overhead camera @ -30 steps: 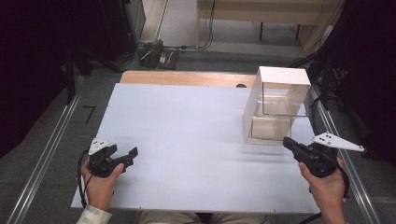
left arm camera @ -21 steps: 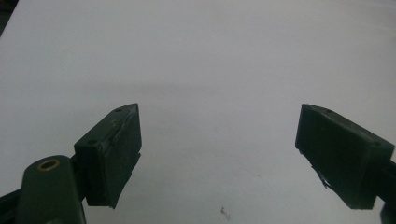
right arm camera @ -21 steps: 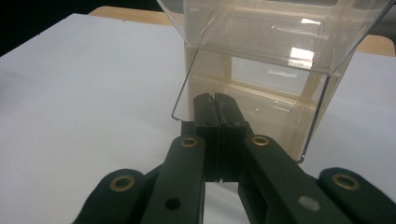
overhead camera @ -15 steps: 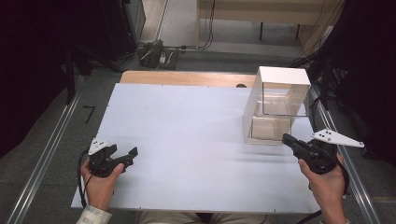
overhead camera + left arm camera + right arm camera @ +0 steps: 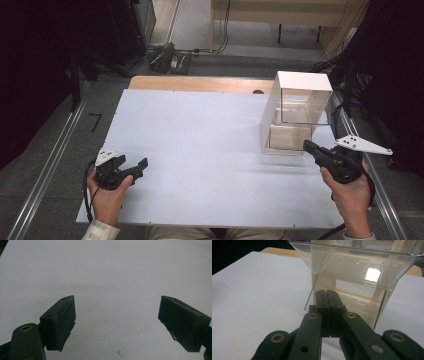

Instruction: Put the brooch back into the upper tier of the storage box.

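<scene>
- Just ahead of the right gripper [image 5: 311,147], whose jaws were pressed together with nothing between them, stood a white cabinet [image 5: 300,112] with a clear plastic drawer front [image 5: 359,265].
- Above and beyond those closed jaw tips hung the tilted clear front, its lower edge near them; whether they touched it could not be told.
- Behind the front, cream-coloured inner frames [image 5: 352,300] showed.
- Well apart, the left gripper [image 5: 140,167] held its jaws wide, with bare white tabletop [image 5: 112,277] between and beyond them.
- Both grippers sat in a person's hands at the table's near edge.
</scene>
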`<state>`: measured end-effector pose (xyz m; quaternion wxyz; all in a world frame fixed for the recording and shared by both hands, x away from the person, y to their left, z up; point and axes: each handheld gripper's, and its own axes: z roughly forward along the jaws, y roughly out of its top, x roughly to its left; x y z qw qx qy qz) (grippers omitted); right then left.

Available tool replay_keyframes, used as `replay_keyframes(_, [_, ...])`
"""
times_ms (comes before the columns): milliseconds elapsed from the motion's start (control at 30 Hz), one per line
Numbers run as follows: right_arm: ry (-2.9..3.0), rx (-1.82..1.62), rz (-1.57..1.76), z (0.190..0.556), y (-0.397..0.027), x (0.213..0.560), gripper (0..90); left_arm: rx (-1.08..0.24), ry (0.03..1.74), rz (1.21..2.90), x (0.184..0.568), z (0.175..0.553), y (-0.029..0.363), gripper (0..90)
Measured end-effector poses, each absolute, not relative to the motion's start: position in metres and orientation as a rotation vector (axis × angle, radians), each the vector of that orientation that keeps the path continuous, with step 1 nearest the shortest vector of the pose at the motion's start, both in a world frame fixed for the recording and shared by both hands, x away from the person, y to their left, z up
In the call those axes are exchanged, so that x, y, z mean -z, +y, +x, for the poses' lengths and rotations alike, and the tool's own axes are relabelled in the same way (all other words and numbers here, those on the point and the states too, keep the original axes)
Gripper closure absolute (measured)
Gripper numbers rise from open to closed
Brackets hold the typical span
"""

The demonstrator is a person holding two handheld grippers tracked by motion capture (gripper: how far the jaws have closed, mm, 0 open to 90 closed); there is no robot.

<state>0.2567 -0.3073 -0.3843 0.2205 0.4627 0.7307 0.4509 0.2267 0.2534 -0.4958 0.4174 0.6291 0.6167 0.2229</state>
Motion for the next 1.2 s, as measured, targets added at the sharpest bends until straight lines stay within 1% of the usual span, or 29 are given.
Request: replay_keyframes(1200, [1.984,-1.275,1.246,0.268,-0.303,0.363,87.4,-0.558,1.549,1.574,0.496,0.226,0.253,15.6])
